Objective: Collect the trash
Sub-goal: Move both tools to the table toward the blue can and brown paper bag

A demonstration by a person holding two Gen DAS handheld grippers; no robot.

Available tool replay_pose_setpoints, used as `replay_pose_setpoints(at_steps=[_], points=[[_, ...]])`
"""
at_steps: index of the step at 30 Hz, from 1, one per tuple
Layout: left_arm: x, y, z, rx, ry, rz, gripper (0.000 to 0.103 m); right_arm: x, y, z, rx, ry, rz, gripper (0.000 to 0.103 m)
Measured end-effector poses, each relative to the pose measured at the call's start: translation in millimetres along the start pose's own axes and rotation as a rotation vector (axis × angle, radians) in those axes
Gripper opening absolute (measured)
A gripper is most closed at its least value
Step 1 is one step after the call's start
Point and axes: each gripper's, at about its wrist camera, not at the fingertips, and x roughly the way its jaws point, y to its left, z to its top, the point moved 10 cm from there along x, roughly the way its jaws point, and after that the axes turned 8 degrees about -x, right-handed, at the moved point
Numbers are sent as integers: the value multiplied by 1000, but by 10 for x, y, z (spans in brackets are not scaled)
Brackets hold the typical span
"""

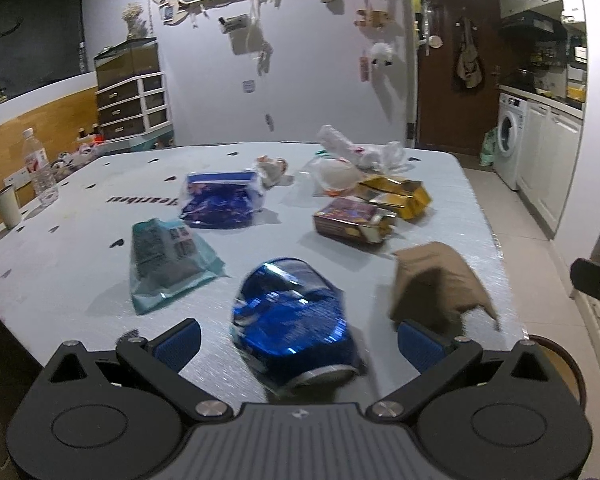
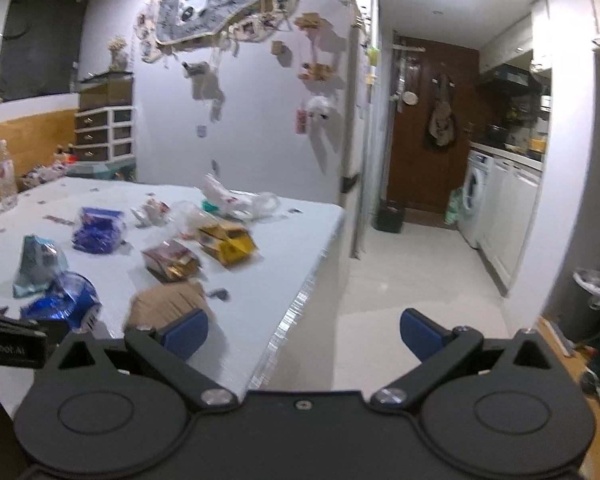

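Observation:
Trash lies scattered on the pale table (image 1: 60, 280). A crushed shiny blue packet (image 1: 292, 312) lies between the wide-open fingers of my left gripper (image 1: 298, 340), not gripped. A brown paper bag (image 1: 436, 288) lies just beyond the right finger. Further off are a teal pouch (image 1: 168, 264), a dark blue bag (image 1: 220, 200), a maroon box (image 1: 352, 220), a yellow box (image 1: 396, 196) and clear plastic wrap (image 1: 348, 160). My right gripper (image 2: 304, 334) is open and empty over the table's right edge, its left finger beside the brown bag (image 2: 168, 304).
A water bottle (image 1: 38, 168) and a white cup (image 1: 6, 210) stand at the table's far left. A drawer unit (image 1: 134, 100) stands against the back wall. A lined trash bin (image 2: 592, 304) stands on the floor at the right, with a washing machine (image 2: 474, 196) and kitchen cabinets beyond.

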Motion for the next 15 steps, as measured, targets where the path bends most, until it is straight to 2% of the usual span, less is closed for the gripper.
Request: replay_pose_setpoints(at_steps=[3,6,15], points=[[104,90,68,-13,-6,2,103,172,203,84,31,-22,106,103],[217,162,103,-36,12,-10,103,365,373,133,58,-2,174,103],[415,332,123,-106,88,-55,103,984,735,149,223,175,303,103]])
